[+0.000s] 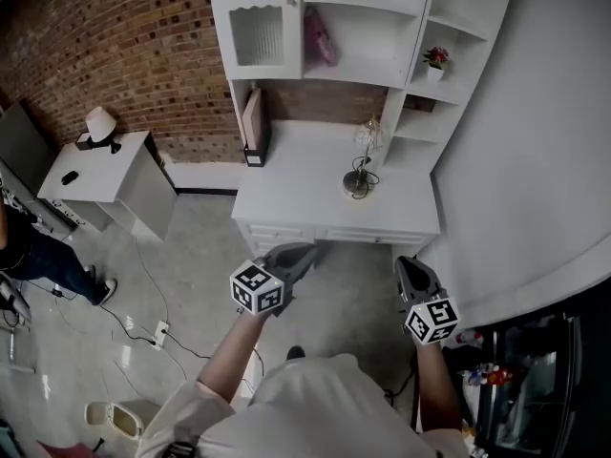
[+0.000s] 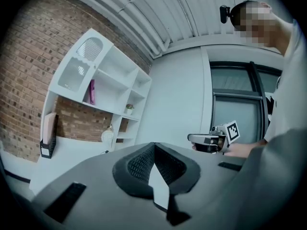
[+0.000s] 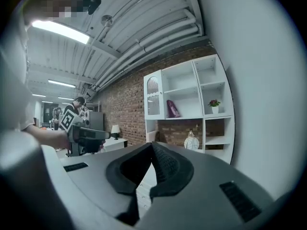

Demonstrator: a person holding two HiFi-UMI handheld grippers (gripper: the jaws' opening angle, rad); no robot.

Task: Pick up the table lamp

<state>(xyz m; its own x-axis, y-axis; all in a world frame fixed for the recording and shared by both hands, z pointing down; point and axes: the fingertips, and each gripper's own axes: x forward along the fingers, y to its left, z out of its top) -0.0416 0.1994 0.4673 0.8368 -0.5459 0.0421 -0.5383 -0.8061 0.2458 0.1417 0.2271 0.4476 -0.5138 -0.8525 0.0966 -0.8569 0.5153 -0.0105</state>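
Stands well short of the white worktop [image 1: 286, 175] with left claw [image 1: 305, 251] and right claw [image 1: 409, 265] held about level, each pressed together on nothing; faces the table lamp [image 1: 360, 165], upright toward the worktop's right end, just in front of the shelf unit [image 1: 410, 27]; risks tipping the lamp on its slim stem by arriving with jaws together and bumping it instead of straddling it; risks slipping off the pale rounded globe by clamping there and not lower down; risks snagging what looks like a cord [image 1: 355, 184] at the base; could also head for the wrong lamp, with a shaded lamp [image 1: 100, 122] on the side table [image 1: 124, 175] far to the left; shows both claws against worktop and lamp base in the head view alone; shows other people [image 3: 76, 104] and ceiling light strips [image 3: 60, 32] only in the right gripper view; leaves the shaded lamp out of the left gripper view.
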